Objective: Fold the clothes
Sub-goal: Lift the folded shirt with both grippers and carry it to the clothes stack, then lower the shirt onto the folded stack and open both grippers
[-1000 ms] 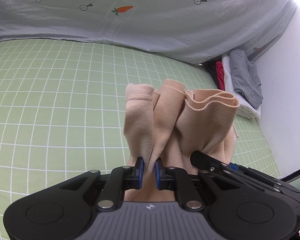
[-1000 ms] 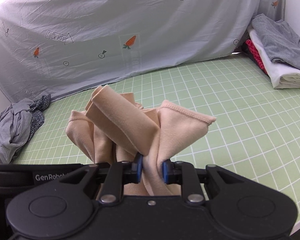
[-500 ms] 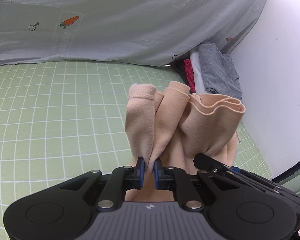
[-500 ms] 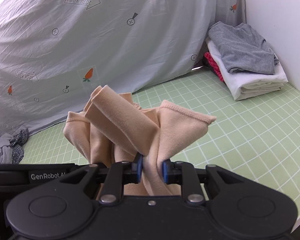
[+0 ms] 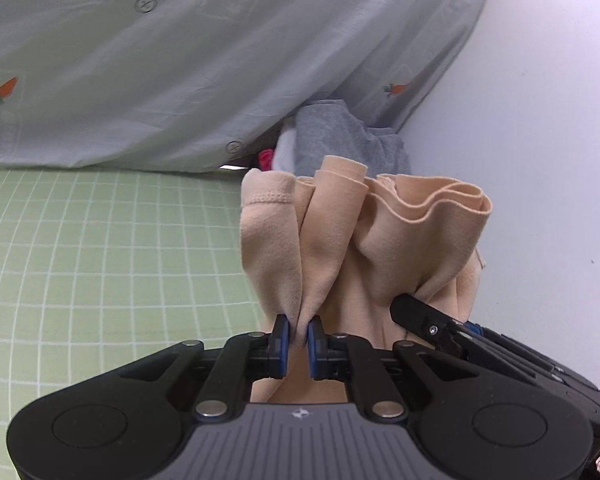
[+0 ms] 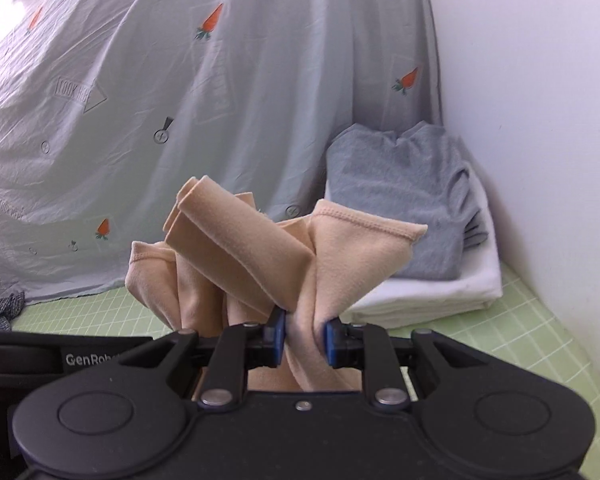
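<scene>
A: The left gripper [image 5: 298, 334] has its blue pads clamped on a bunched fold of the beige garment [image 5: 340, 248], and the right gripper [image 6: 305, 336] pinches another fold of it, right beside.

B: So the cloth hangs between the two, lifted above the green grid mat [image 5: 100, 248].

A: Beyond it, a folded grey shirt [image 6: 400, 196] tops a white stack [image 6: 440, 292] in the corner.

B: And the carrot-print sheet [image 6: 220, 100] drapes behind, against the white wall [image 6: 540, 100].
</scene>
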Demonstrator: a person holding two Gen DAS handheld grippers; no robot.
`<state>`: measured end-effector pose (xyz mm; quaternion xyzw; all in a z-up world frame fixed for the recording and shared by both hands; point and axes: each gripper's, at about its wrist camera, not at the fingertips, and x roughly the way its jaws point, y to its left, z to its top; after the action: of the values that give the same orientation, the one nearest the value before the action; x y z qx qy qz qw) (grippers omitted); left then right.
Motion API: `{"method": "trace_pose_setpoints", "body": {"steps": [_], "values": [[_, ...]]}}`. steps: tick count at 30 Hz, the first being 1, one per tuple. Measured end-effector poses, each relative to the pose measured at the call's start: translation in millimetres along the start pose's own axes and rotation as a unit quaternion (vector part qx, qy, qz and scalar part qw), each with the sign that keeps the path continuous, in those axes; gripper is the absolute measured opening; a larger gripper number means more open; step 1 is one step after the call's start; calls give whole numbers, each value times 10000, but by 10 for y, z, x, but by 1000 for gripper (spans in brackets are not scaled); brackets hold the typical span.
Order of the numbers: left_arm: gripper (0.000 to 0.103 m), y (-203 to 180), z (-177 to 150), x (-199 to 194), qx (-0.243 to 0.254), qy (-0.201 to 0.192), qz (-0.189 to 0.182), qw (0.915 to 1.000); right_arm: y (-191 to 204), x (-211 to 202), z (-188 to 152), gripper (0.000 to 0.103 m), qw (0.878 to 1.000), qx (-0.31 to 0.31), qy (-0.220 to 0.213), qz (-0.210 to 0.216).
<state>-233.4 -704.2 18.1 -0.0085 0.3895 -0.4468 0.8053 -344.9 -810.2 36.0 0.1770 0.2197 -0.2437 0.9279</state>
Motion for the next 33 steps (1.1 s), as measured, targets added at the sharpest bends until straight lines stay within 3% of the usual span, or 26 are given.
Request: {"method": "trace_pose_setpoints", "body": {"steps": [3, 8, 11, 14, 18, 23, 25, 27, 29, 30, 31, 33], "values": [[10, -343, 247, 258, 214, -104, -200, 9995, -400, 110, 286, 20, 9997, 143, -170, -89], [9, -607, 834, 632, 412, -482, -417, 9971, -981, 447, 841, 20, 9976, 428, -535, -72], [9, -621, 1235, 945, 545, -717, -490, 9947, -1245, 768, 1167, 20, 9955, 571, -759, 15], [9, -510, 1644, 1398, 506, -842, -320, 9946, -1457, 1293, 1482, 22, 9938, 641, -903, -65], [9, -253, 1949, 2213, 453, -621, 240, 9968, -1530, 1914, 1463, 31, 9955, 452, -723, -413], [12, -39, 1925, 2658, 431, -467, 291, 9976, -1622, 2690, 1439, 39, 9949, 214, -496, -847], [19, -1, 1887, 2708, 459, -482, 272, 9974, -1656, 2973, 1426, 47, 9940, 126, -419, -1006], [29, 11, 1851, 2656, 427, -518, 340, 9972, -1657, 2935, 1371, 51, 9935, 100, -477, -1026], [39, 18, 1820, 2576, 358, -550, 454, 9968, -1609, 2865, 1351, 62, 9927, -25, -469, -1110], [50, 22, 1805, 2536, 324, -567, 511, 9966, -1564, 2801, 1332, 71, 9917, -139, -507, -1176], [72, 26, 1789, 2497, 290, -583, 568, 9963, -1518, 2738, 1312, 79, 9904, -253, -544, -1242], [91, -1, 1729, 2369, 444, -676, 663, 9945, -1455, 2558, 1255, 85, 9897, -442, -669, -1187]]}}
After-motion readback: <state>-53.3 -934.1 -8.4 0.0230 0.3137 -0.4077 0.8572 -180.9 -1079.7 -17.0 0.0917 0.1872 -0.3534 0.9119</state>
